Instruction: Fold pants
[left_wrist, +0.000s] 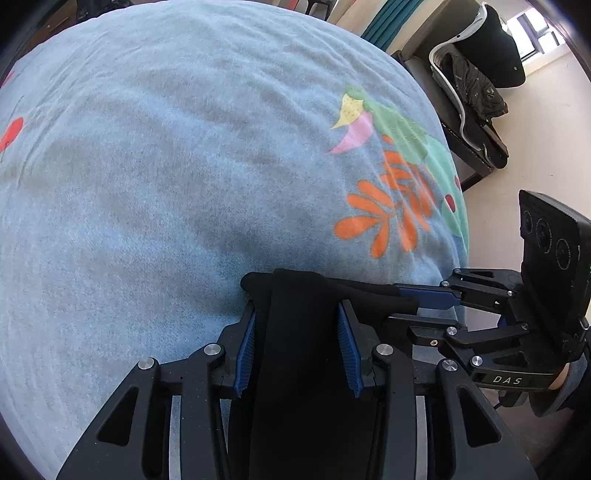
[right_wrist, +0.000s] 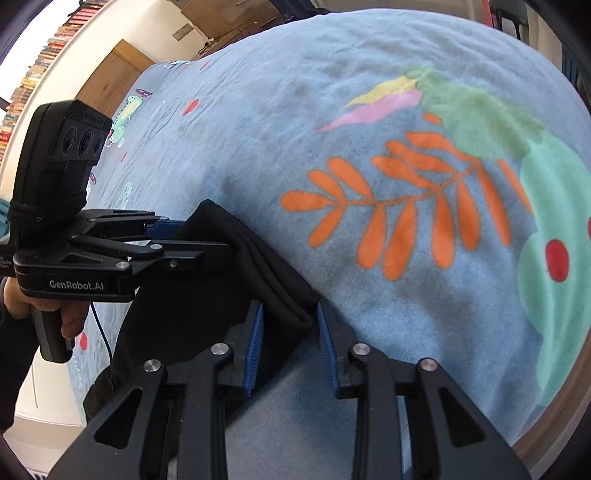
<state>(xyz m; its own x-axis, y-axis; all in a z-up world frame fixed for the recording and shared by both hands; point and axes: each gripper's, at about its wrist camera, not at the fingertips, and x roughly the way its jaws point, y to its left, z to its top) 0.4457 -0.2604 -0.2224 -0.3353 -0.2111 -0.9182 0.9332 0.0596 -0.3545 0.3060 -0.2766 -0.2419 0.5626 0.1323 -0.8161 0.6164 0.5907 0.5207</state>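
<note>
The black pants (left_wrist: 306, 369) hang folded between my two grippers above a light blue bed cover (left_wrist: 166, 166). My left gripper (left_wrist: 295, 317) is shut on one end of the pants' top edge. My right gripper (right_wrist: 290, 317) is shut on the other end of the pants (right_wrist: 221, 288). In the left wrist view the right gripper (left_wrist: 424, 299) comes in from the right and pinches the same black fabric. In the right wrist view the left gripper (right_wrist: 207, 240) reaches in from the left. The pants' lower part hangs out of sight.
The bed cover (right_wrist: 369, 110) carries orange leaf, green and pink prints. The bed's right edge drops to a pale floor (left_wrist: 535, 140). A chair (left_wrist: 476, 74) with dark clothing stands beyond it. A bookshelf and a wooden door (right_wrist: 110, 74) are at the left.
</note>
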